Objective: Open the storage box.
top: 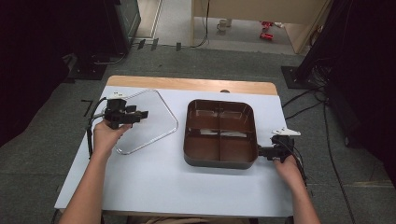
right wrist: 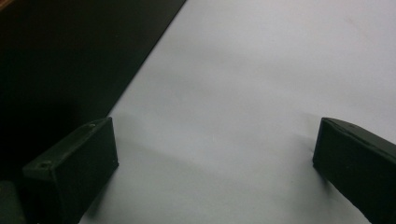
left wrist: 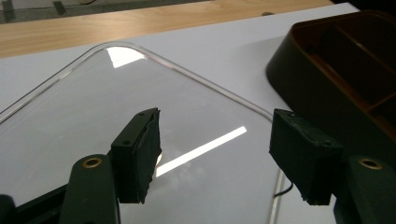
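The table (top: 154, 186) has a white top with a strip of bare wood along its far edge. On its right half sits the brown tray (top: 219, 161), a rounded square box split into 4 compartments, its near right corner just beside the right gripper (top: 262, 151). Left of the tray, and a little apart from it, the clear lid (top: 154, 126) lies flat on the white surface; in the left gripper view its curved rim runs round behind the jaws and ceiling light glints off it. The left gripper (top: 142, 114) hangs above the lid's left part, held in the person's left hand (top: 108, 137); its jaws stand apart with nothing between them, the lid lying below them. The right gripper rests low by the tray's right side, jaws spread wide over bare white table, gripping nothing, the tray's dark wall just off its left jaw
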